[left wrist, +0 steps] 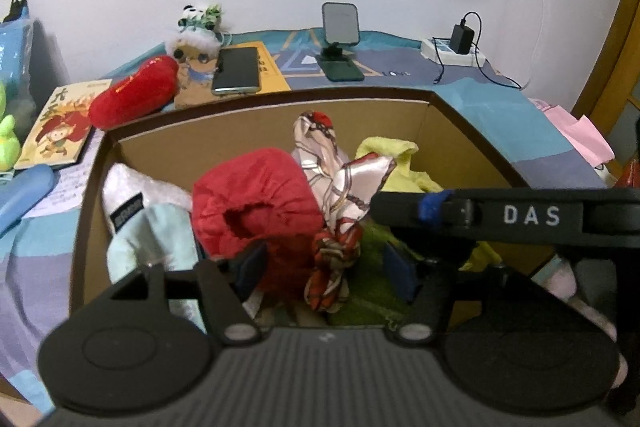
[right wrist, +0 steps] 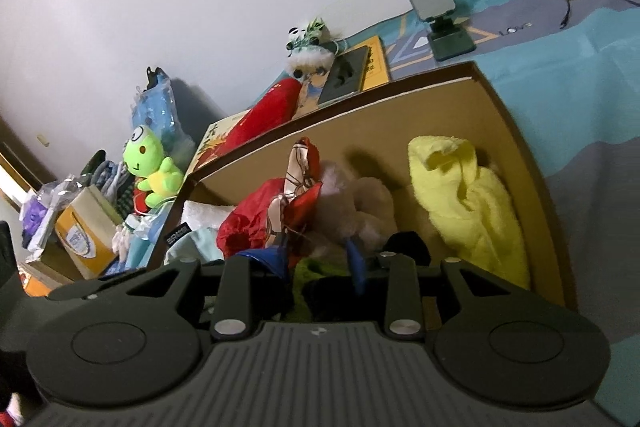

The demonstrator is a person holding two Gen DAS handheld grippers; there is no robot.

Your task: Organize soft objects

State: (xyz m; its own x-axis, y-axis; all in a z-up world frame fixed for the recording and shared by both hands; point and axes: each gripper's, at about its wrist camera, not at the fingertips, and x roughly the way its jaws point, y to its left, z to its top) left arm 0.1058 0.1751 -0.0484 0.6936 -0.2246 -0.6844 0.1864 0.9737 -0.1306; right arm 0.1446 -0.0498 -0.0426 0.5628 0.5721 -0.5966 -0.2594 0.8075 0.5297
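Left wrist view, near first — left gripper (left wrist: 324, 267) hangs over the open cardboard box (left wrist: 256, 123), jaws spread apart with nothing pressed between the blue pads. A patterned silk scarf (left wrist: 336, 187) stands in the gap, knotted at its lower end, touching neither pad that I can see. Just left of it a crumpled red cloth (left wrist: 252, 195); further left a pale blue cloth (left wrist: 160, 239) and a white fluffy piece (left wrist: 132, 183) with a dark label. Green cloth (left wrist: 368, 291) lies at the box bottom. The other tool's black arm, lettered DAS, crosses in from the right over a yellow towel (left wrist: 384, 151).

Right wrist view — right gripper (right wrist: 320, 259) also inside the box, jaws drawn nearly together; a beige plush (right wrist: 352, 211) sits just ahead of them, but whether the pads pinch it or the scarf I cannot tell. The yellow towel is slumped against the box's right wall.

Beyond the box, on the blue patterned bed cover (left wrist: 500, 107): a red plush (left wrist: 132, 95) resting on a picture book (left wrist: 60, 123), a dark phone (left wrist: 236, 69) lying on a yellow book, a small panda toy (left wrist: 198, 21), a phone stand (left wrist: 340, 39), and a power strip (left wrist: 452, 51) with a black charger plugged in. Far left, a green frog plush (right wrist: 150, 167) sits among bags.
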